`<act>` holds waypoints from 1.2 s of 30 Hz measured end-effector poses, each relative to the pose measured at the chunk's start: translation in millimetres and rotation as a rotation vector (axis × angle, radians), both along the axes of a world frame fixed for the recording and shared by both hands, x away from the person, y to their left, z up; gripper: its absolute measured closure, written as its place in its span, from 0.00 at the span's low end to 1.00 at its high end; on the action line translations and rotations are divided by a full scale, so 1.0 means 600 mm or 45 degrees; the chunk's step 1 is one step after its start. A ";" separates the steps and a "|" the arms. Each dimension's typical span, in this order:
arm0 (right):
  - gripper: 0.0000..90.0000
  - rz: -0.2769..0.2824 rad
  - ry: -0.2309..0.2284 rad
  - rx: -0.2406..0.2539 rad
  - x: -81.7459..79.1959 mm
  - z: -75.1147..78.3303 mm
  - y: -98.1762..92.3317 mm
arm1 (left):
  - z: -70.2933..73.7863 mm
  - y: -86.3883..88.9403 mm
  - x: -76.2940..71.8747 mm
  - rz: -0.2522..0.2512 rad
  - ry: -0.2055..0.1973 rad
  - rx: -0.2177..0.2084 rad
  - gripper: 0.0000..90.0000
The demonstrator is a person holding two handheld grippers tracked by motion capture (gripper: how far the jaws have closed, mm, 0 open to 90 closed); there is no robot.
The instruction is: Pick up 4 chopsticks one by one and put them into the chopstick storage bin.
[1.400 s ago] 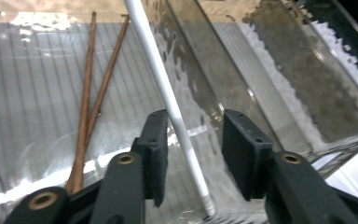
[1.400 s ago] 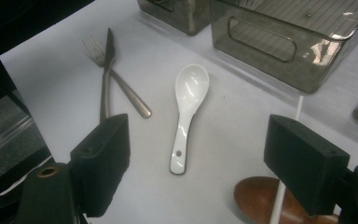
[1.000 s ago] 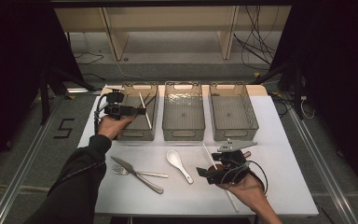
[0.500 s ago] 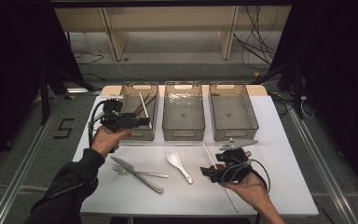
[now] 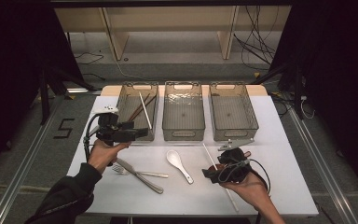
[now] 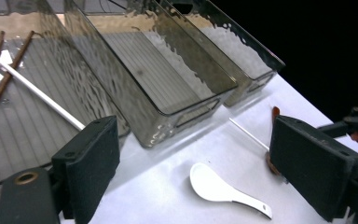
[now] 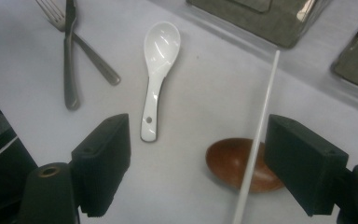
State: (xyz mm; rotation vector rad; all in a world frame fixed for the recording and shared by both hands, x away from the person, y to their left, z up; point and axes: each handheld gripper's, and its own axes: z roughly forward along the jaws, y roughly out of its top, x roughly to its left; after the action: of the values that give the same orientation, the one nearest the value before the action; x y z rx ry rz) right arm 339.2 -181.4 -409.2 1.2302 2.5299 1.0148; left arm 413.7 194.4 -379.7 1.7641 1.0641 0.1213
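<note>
We see the left gripper (image 5: 142, 132) with jaws just opened wide and empty, just in front of the ribbed smoky-plastic left bin (image 5: 127, 100), where a thin white chopstick (image 5: 144, 110) lies across brown sticks (image 5: 137, 109). The right gripper (image 7: 198, 163), spread, hovers over a glossy brown spoon (image 7: 228, 163), probably wooden, crossed by a white rod (image 7: 259, 126). A white ceramic spoon (image 5: 178, 164) lies between them.

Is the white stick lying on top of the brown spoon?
Touching. In the right gripper view the white chopstick runs straight across the bowl of the brown spoon with no gap, resting on it between the open right gripper.
</note>
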 end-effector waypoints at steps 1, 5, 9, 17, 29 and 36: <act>0.27 -0.003 0.008 -0.009 0.000 -0.001 0.000 | -0.001 -0.002 -0.004 -0.002 -0.006 0.004 0.17; 0.27 -0.023 0.019 -0.043 0.003 -0.005 -0.004 | -0.007 -0.012 -0.019 -0.028 -0.024 0.028 0.17; 0.28 -0.040 0.036 -0.058 0.005 -0.007 -0.008 | -0.015 -0.022 -0.033 -0.068 -0.032 0.053 0.17; 0.32 -0.058 0.104 -0.118 0.010 -0.019 -0.011 | -0.016 -0.028 -0.051 -0.083 -0.074 0.078 0.17; 0.50 -0.073 0.240 -0.209 0.018 -0.046 -0.016 | -0.009 -0.019 -0.073 -0.062 -0.106 0.065 0.17; 0.56 -0.082 0.296 -0.241 0.023 -0.056 -0.023 | -0.011 -0.019 -0.083 -0.070 -0.107 0.067 0.17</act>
State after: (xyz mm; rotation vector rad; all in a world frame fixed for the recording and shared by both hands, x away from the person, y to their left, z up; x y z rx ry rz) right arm 352.7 -195.1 -443.0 1.4353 2.6609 0.6328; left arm 364.2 182.7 -386.5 1.8179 0.9588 0.1895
